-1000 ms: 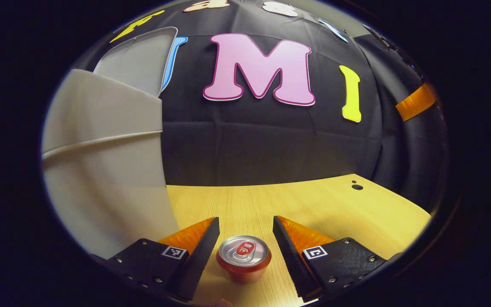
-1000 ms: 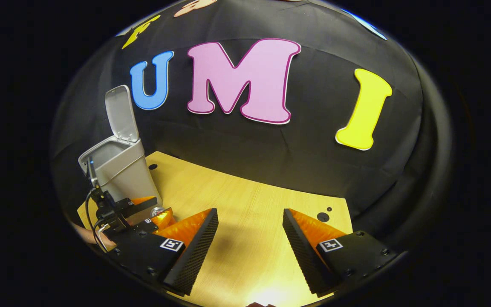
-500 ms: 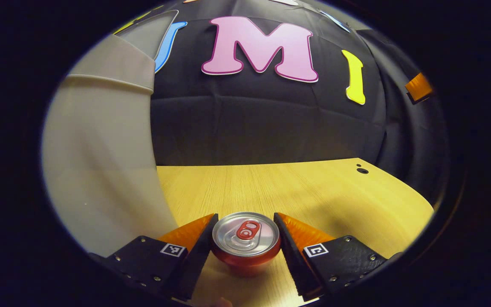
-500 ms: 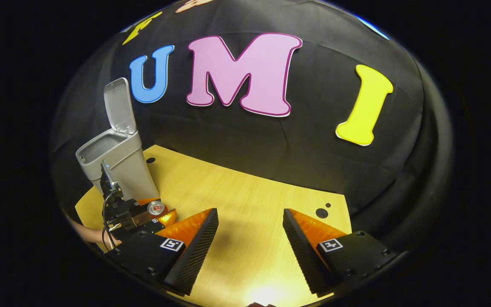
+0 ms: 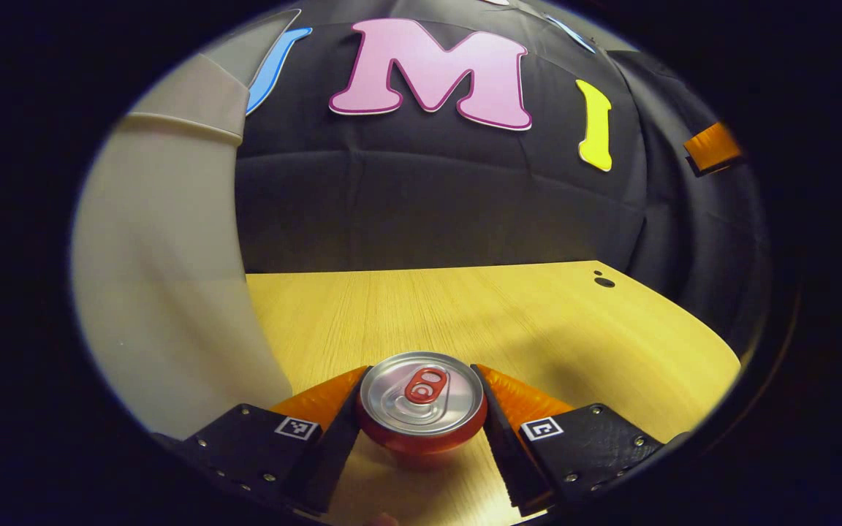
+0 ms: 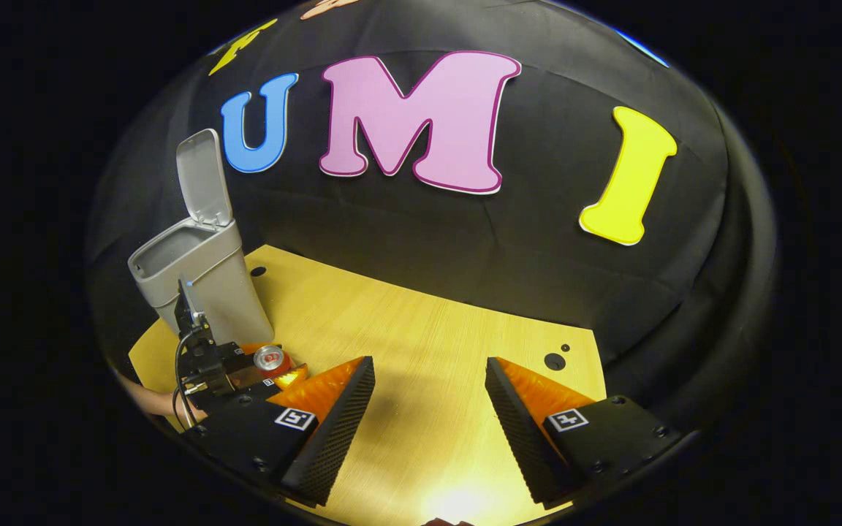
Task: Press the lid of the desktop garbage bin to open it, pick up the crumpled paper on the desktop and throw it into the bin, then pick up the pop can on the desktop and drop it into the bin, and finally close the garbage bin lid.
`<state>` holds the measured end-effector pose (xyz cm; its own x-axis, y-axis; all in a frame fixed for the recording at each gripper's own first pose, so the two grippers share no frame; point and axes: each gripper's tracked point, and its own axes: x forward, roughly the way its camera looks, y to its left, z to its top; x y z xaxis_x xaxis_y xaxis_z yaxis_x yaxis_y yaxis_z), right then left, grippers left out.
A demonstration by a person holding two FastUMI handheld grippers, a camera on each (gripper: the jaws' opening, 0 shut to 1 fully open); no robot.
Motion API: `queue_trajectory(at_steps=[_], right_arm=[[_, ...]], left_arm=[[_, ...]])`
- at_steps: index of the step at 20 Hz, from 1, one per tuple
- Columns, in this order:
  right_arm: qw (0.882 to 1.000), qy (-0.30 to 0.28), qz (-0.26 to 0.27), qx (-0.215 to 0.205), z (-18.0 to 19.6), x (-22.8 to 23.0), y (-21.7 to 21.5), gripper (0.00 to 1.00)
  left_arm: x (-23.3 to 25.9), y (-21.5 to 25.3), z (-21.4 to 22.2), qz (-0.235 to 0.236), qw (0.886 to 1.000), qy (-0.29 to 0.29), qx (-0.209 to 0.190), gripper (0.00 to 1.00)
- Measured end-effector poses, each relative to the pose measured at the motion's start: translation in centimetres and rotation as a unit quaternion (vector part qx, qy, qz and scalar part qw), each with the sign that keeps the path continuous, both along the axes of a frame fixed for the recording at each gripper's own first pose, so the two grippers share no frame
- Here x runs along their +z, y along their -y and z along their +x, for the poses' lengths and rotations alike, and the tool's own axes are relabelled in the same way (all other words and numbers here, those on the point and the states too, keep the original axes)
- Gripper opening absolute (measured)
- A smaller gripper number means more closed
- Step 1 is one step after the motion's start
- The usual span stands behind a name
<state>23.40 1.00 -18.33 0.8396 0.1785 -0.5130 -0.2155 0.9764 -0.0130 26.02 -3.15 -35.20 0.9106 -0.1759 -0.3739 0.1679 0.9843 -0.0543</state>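
Aluminium can: the can (image 5: 422,400) stands upright on the desk (image 5: 465,314), silver top and red tab facing up, red wall below; in the right gripper view the can (image 6: 270,358) sits just beside the foot of the bin.
Why there: it stands close to the bin, so the lift to the opening looks short, judging from the layout.
Left gripper: the left gripper (image 5: 421,409) straddles the can, one finger on each side of its wall, at about the upper half of the can.
Left jaw state: the fingers are drawn in to the can's width and appear to touch it on both sides; whether they press firmly cannot be told, but it reads as a grasp on the can.
Bin: the grey bin (image 5: 165,277) rises just left of the can in the left gripper view; in the right gripper view the bin (image 6: 202,285) has its lid (image 6: 203,175) standing upright, the mouth open.
Paper: none lies on the visible desk, so that step is probably done.
Right gripper: the right gripper (image 6: 427,409) hovers over bare desk, well apart from the can, fingers spread wide and holding nothing.
Step in hand: picking up the can.
Risk: the thin wall may dent or slip if gripped off-centre.
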Motion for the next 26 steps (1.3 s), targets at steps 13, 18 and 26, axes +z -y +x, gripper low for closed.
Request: queue_trajectory(at_steps=[13,18,26], right_arm=[[1.000,0.009,0.001,-0.010,-1.1,0.8,0.7,0.99],[1.000,0.018,0.008,-0.010,-1.9,1.7,0.3,0.99],[0.999,0.043,0.019,-0.001,-3.3,4.0,-1.9,0.98]], left_arm=[[4.1,1.4,-0.8,0.004,1.000,0.012,-0.013,0.86],[13.1,1.7,-1.5,0.000,0.998,0.066,-0.017,0.86],[29.6,-1.6,-4.4,0.007,0.990,0.142,-0.013,0.84]])
